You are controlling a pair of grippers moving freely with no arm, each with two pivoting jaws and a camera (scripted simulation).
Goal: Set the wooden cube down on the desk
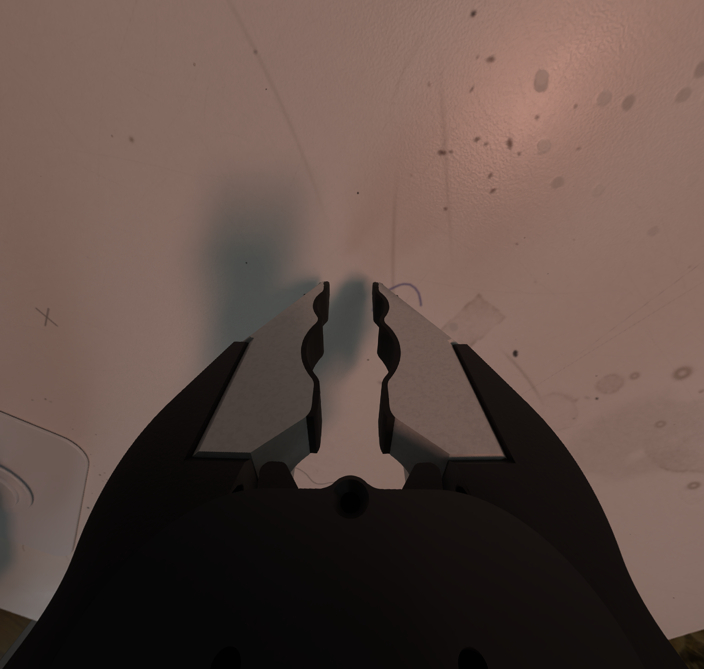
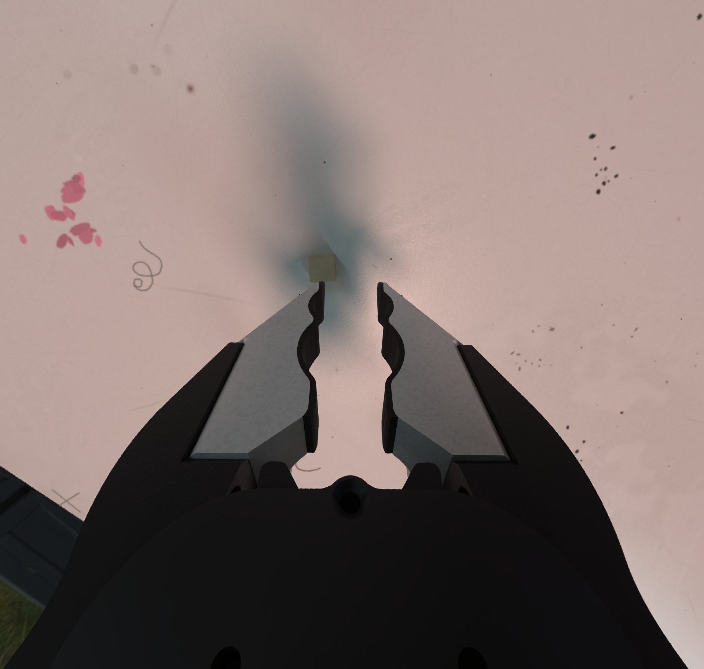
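Note:
A small pale wooden cube [image 2: 322,268] rests on the pinkish-white desk [image 2: 495,231] in the right wrist view, just beyond my left fingertip [image 2: 319,288], with its shadow around it. My right gripper [image 2: 349,285] is open and empty, above the desk, with the cube slightly left of the gap between the fingers. My left gripper [image 1: 350,285] is open and empty over a bare, stained part of the desk [image 1: 495,155]. The cube does not show in the left wrist view.
A clear flat plate-like object [image 1: 42,471] lies at the lower left of the left wrist view. Pink paint blotches [image 2: 72,212] and pencil scribbles [image 2: 146,269] mark the desk. The desk edge and dark floor [image 2: 26,536] show at lower left.

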